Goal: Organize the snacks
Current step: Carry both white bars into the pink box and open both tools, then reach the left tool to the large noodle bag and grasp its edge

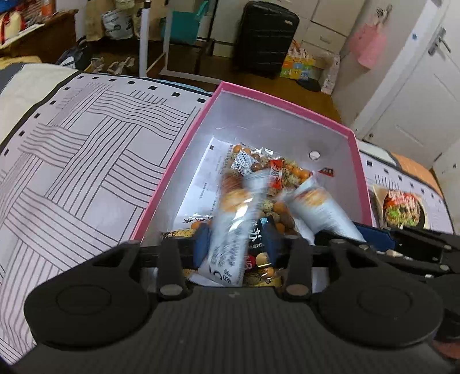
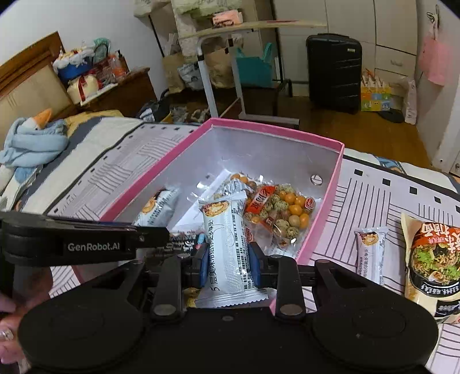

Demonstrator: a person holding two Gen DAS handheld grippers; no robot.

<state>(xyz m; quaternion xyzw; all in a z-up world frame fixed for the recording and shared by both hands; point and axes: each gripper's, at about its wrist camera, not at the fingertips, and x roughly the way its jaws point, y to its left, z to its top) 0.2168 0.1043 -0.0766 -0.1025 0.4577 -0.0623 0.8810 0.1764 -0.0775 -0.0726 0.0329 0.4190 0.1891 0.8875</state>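
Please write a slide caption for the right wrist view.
Right gripper holds a white snack packet over the pink box.

**Bed surface, as I see it**

Bed (image 2: 388, 201) under a pale cover with black line pattern. On it: the pink box (image 2: 161, 175), open-topped; right of it a white wrapped snack bar (image 2: 371, 253); just beyond, an instant noodle packet (image 2: 431, 259). Blue plush (image 2: 31, 138) far left.

A home bedroom. A bed (image 2: 95, 172) with a line-patterned cover fills the foreground, its wooden headboard (image 2: 26, 72) at the left. Beyond on the wood floor (image 2: 359, 129) stand a black suitcase (image 2: 333, 69) and white wardrobe doors (image 2: 353, 23).
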